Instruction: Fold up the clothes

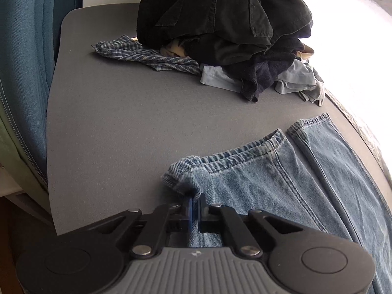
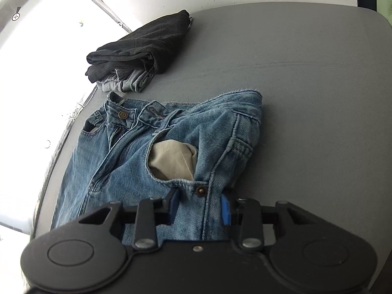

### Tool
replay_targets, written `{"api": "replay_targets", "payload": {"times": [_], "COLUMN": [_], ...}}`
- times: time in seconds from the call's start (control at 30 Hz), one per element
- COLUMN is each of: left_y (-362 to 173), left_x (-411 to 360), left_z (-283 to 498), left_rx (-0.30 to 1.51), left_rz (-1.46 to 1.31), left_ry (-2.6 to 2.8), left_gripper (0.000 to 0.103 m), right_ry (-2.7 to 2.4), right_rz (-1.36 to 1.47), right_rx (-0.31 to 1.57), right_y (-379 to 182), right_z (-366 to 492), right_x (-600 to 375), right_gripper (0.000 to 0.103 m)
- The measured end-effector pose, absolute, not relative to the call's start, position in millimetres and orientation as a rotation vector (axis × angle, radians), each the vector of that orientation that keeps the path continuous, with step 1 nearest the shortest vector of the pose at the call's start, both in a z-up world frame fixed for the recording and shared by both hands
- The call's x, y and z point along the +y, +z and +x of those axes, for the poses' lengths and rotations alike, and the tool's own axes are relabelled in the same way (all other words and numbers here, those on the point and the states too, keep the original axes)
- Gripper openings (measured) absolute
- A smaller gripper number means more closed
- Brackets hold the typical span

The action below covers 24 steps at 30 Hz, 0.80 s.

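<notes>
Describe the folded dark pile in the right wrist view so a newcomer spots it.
On the grey table, look to the far edge by the bright window. The folded black knit garment lies on folded grey cloth, beyond the blue denim jeans: the only neat stack there.

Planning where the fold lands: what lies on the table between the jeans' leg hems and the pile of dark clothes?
Left wrist view: nothing, only bare grey table between the jeans and the pile of dark clothes.

A grey bench [image 1: 110,127] carries blue jeans [image 1: 281,191] nearest the hand-held gripper, a heaped clothes pile [image 1: 220,29] beyond, and folded dark garments [image 2: 137,51].
</notes>
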<state>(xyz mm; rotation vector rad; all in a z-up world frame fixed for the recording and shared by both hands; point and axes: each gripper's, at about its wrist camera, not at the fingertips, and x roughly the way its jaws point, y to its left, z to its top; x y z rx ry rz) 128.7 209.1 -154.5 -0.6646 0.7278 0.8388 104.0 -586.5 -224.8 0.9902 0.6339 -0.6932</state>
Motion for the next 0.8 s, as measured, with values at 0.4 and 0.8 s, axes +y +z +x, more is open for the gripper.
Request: {"api": "replay_targets", "payload": {"times": [0.4,0.8], "left_y": [-85,-59], "left_x": [201,190], "left_z": [141,351], "left_rx": [0.596,0.482], "left_rz": [-0.678,-0.557], "left_ry": [0.840,0.701], "left_gripper": [0.003,0.003], "right_ry": [-0.627,-0.563], "right_rz": [1.031,0.902], "right_rx": [0.423,0.344], "right_y": [-166,-94], "right_z": [90,246], "right_x": [-570,-583], "right_gripper": [0.015,0.015]}}
